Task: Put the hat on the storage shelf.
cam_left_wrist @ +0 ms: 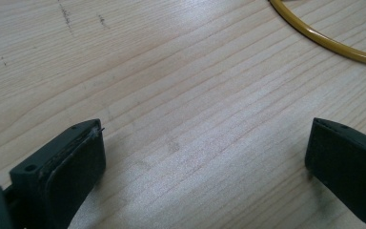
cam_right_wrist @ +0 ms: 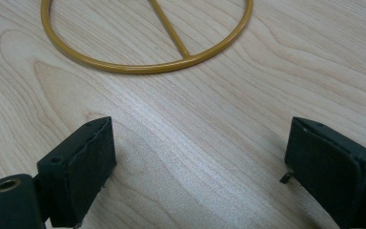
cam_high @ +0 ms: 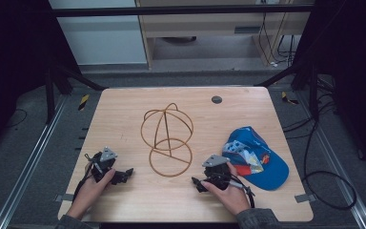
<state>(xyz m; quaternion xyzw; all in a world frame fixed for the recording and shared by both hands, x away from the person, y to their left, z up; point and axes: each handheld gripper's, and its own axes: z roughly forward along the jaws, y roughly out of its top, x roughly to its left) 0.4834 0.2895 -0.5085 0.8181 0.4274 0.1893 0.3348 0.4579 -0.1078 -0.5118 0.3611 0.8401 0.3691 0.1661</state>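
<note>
A gold wire hat stand (cam_high: 167,138) with a round base ring stands in the middle of the wooden table (cam_high: 124,114). A blue cap (cam_high: 255,157) with a patterned panel lies to its right. My left gripper (cam_high: 124,175) rests low on the table left of the stand, open, with bare wood between its jaws; an arc of the stand's ring (cam_left_wrist: 333,44) shows at the top right of its view. My right gripper (cam_high: 198,183) sits between the stand and the cap, open and empty, facing the base ring (cam_right_wrist: 147,64).
A small dark round cap (cam_high: 216,99) is set into the table near its far edge. Black frame bars and cables (cam_high: 314,143) run along both sides of the table. A pale cabinet (cam_high: 209,28) stands beyond the far edge.
</note>
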